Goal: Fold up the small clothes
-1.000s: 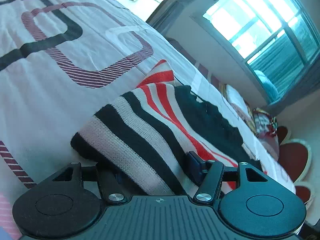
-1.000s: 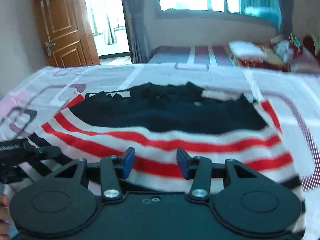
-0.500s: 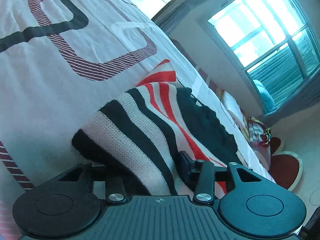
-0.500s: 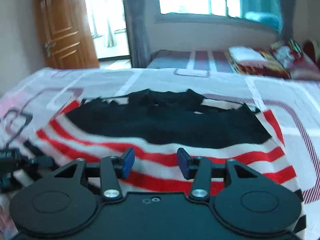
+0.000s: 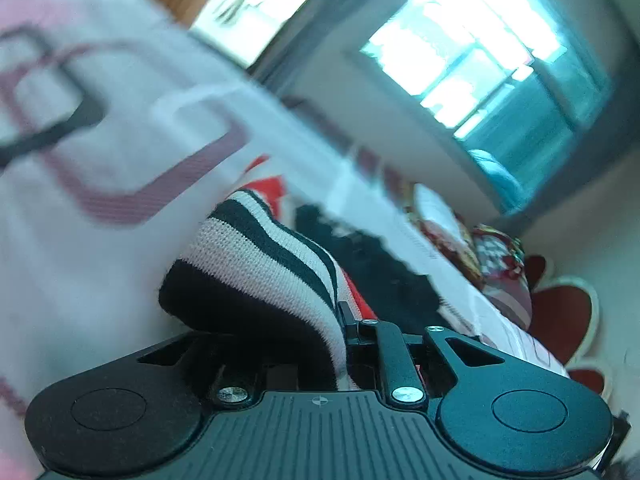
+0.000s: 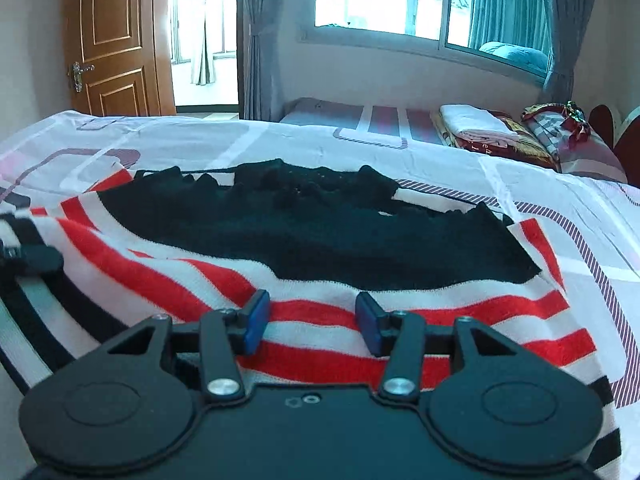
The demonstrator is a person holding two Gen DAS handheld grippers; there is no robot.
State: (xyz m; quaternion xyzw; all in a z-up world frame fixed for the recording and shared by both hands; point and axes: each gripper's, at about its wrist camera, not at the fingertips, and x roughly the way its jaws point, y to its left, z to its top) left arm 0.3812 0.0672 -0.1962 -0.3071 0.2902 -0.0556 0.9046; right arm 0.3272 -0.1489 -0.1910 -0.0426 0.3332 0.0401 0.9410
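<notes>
My left gripper (image 5: pixel 340 344) is clenched on the striped knit sweater (image 5: pixel 256 264), its hem corner bunched right at my fingers. My right gripper (image 6: pixel 310 320) hovers released over the hem (image 6: pixel 360 344); the sweater stretches ahead across the bed (image 6: pixel 500 184), collar farthest.

- The left hand-held gripper (image 5: pixel 316 344) is clamped on a bunched fold of the striped knit (image 5: pixel 256 256).
- The knit's black part (image 5: pixel 384 276) lies beyond the fold on the bed (image 5: pixel 80 248).
- The background is blurred.
</notes>
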